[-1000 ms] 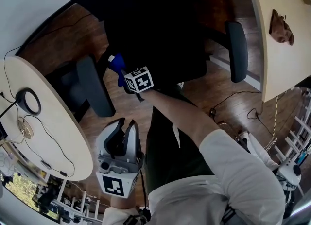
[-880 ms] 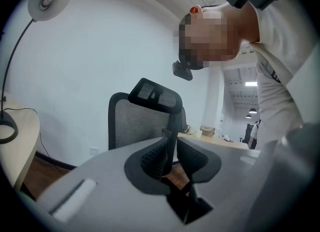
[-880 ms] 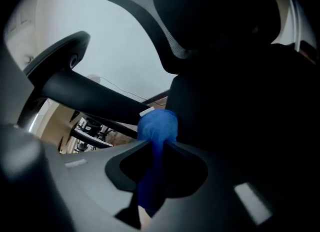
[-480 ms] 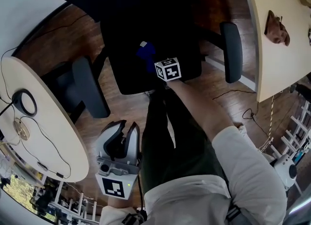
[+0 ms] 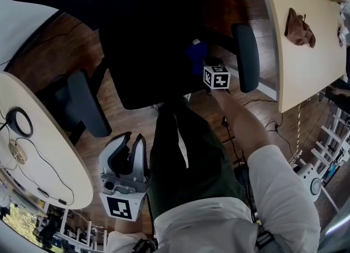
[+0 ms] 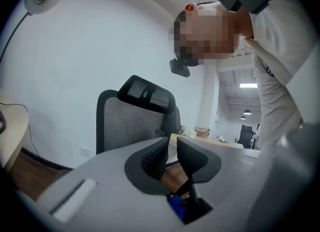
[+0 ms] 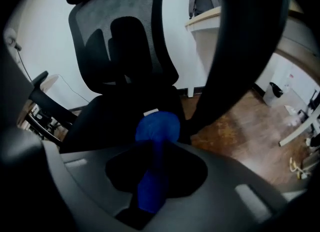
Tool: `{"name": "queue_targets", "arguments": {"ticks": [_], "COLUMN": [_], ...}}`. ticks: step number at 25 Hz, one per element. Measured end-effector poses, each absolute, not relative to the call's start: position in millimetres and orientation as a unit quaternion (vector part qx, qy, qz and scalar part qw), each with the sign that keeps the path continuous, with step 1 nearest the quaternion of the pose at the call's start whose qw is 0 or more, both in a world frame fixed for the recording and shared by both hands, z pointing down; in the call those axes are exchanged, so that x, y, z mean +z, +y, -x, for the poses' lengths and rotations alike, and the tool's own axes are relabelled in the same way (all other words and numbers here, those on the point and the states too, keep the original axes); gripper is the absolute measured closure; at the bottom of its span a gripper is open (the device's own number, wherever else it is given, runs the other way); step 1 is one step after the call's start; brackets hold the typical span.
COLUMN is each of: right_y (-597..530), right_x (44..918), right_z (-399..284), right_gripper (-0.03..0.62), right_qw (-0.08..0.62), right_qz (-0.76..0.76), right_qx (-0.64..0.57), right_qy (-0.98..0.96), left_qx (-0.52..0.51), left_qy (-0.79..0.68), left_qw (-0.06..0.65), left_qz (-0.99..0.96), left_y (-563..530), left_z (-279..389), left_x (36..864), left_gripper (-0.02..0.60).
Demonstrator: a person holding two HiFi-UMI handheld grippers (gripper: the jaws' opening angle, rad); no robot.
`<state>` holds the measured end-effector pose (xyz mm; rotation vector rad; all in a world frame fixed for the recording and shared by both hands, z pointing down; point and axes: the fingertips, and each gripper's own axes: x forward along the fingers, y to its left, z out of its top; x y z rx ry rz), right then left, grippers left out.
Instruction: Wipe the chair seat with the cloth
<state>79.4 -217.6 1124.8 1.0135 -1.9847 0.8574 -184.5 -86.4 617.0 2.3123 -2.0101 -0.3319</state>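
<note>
In the head view, your right gripper (image 5: pixel 205 64) reaches out over the black chair seat (image 5: pixel 153 66) with the blue cloth (image 5: pixel 196 51) bunched at its tip. The cloth sits on the seat's far right edge, just beside the armrest (image 5: pixel 244 55) on that side of the view. Your left gripper (image 5: pixel 130 147) hangs low beside your leg over the wooden floor (image 5: pixel 131 121), well apart from the seat and doing no work. In the left gripper view, the left gripper's (image 6: pixel 172 157) tongs stand a little spread with nothing between them, and they point up past the mesh backrest (image 6: pixel 125 126) rather than at the seat. In the right gripper view, the right gripper (image 7: pixel 152 173) has its tongs pressed onto the cloth (image 7: pixel 157 128). A strip of it runs down between them, and the rest balloons out in front, against the dark seat (image 7: pixel 110 118) and close under the armrest (image 7: pixel 240 55). Judging from this, you are in the middle of the wipe, with the cloth at the right margin of the seat. The black surface shows no mark or streak, so nothing tells how much of it has been covered. The broad middle and left of the seat lie away from the cloth, and you should count them as still to do unless you know otherwise.
</note>
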Motion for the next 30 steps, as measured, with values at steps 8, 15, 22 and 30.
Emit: {"name": "queue_targets", "arguments": {"ticks": [8,15,22,30], "right_y": [-39.3,45.7,-51.9,-125.4], "right_x": [1080.6,1144.4,1169.3,1127.7], "right_z": [171.9,196.7,-0.1,-200.3], "right_gripper": [0.523,0.523,0.523,0.523], "right_qw": [0.279,0.341,0.377,0.381], "right_qz": [-0.232,-0.163,-0.276,-0.423], "right_qx": [0.397,0.37,0.322,0.345], "right_qy": [-0.843,-0.849,-0.823,-0.746], "left_qx": [-0.107,-0.106,-0.115,-0.096], "left_qy": [-0.669,-0.695,-0.689,-0.68], "left_qw": [0.03,0.051,0.057,0.043], "left_qz": [-0.735,-0.709,-0.714,-0.725], "left_y": [-79.0,-59.9,-64.2,-92.3], "left_z": [194.7,205.5,200.8,177.1], "left_x": [615.1,631.6,624.3,571.4], "left_gripper": [0.391,0.391,0.391,0.391]}}
